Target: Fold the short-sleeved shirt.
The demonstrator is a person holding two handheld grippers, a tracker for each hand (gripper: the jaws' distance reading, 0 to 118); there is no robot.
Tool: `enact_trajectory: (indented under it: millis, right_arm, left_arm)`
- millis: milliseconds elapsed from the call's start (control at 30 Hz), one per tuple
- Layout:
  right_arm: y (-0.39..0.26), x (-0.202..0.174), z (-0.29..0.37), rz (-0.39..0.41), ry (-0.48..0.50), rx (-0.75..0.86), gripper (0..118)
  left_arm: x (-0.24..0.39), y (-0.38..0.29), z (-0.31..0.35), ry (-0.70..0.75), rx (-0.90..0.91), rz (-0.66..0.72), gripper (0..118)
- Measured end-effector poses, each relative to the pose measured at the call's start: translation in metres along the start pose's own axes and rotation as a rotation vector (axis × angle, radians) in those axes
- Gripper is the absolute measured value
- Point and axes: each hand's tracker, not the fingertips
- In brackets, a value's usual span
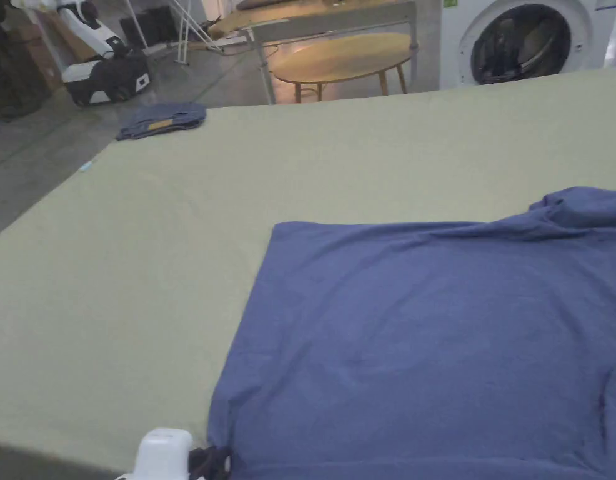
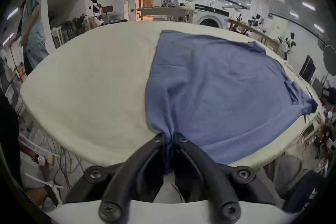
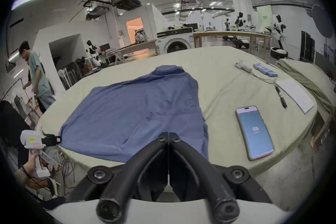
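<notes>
Blue shirt lies flat on the surface. Left tongs pinch its near corner; right tongs clenched, seemingly on the hem. Uneven pulling could bunch it.

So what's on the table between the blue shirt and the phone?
Nothing. In the right gripper view, only bare table cover lies between the shirt and the phone.

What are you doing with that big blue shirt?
A person is folding the blue shirt on a green-covered table. The left gripper pinches the shirt's near corner. The right gripper is shut on the near hem. The shirt lies mostly flat, not yet folded over.
</notes>
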Motion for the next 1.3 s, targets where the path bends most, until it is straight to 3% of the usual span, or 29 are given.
enact_trajectory:
  millis: [100, 200, 367, 400, 500, 533, 567, 633, 733, 833, 1000, 1200, 1233, 1267, 1300]
  right_arm:
    - [-0.003, 0.013, 0.005, -0.028, -0.075, 0.023, 4]
    - [-0.013, 0.027, -0.005, -0.041, -0.108, -0.022, 64]
    - [-0.046, 0.053, -0.041, -0.078, -0.102, -0.122, 63]
    - [-0.052, 0.056, -0.050, -0.081, -0.095, -0.135, 58]
    - [-0.065, 0.057, -0.066, -0.060, -0.124, -0.152, 35]
    - [-0.066, 0.057, -0.061, -0.035, -0.113, -0.110, 15]
    - [-0.063, 0.057, -0.054, -0.024, -0.074, -0.091, 6]
    - [-0.051, 0.055, -0.049, -0.083, -0.022, -0.100, 6]
    - [-0.022, 0.047, -0.046, 0.005, -0.031, -0.056, 6]
    - [0.023, 0.043, -0.069, 0.020, 0.017, -0.024, 6]
    - [0.087, 0.043, -0.149, 0.069, -0.003, -0.051, 6]
    - [0.119, 0.054, -0.228, -0.052, -0.048, -0.120, 7]
    - [0.119, 0.053, -0.235, -0.046, -0.058, -0.118, 16]
    - [0.118, 0.053, -0.241, -0.032, -0.074, -0.126, 33]
    - [0.117, 0.049, -0.237, -0.001, -0.114, -0.137, 52]
  left_arm:
    - [-0.001, 0.002, 0.005, -0.010, -0.002, 0.009, 3]
    - [0.006, 0.004, 0.008, -0.007, -0.007, 0.017, 3]
    - [0.016, 0.008, 0.015, 0.003, -0.006, 0.019, 3]
    - [0.017, 0.009, 0.017, 0.002, -0.008, 0.021, 3]
    - [0.020, 0.009, 0.019, 0.001, -0.010, 0.030, 3]
    - [0.019, 0.011, 0.020, 0.003, -0.011, 0.031, 3]
    - [0.021, 0.012, 0.021, 0.006, -0.012, 0.031, 3]
    - [0.020, 0.015, 0.029, 0.003, -0.005, 0.025, 3]
    - [0.025, 0.047, 0.051, -0.047, 0.126, 0.018, 3]
    - [0.018, 0.103, 0.044, -0.081, 0.180, 0.043, 3]
    - [0.002, 0.185, -0.019, -0.111, 0.153, 0.118, 3]
    - [-0.014, 0.219, -0.111, -0.123, 0.021, 0.159, 3]
    - [-0.015, 0.220, -0.118, -0.132, 0.020, 0.184, 3]
    - [-0.015, 0.221, -0.122, -0.125, 0.017, 0.185, 10]
    - [-0.008, 0.219, -0.120, -0.107, 0.020, 0.178, 41]
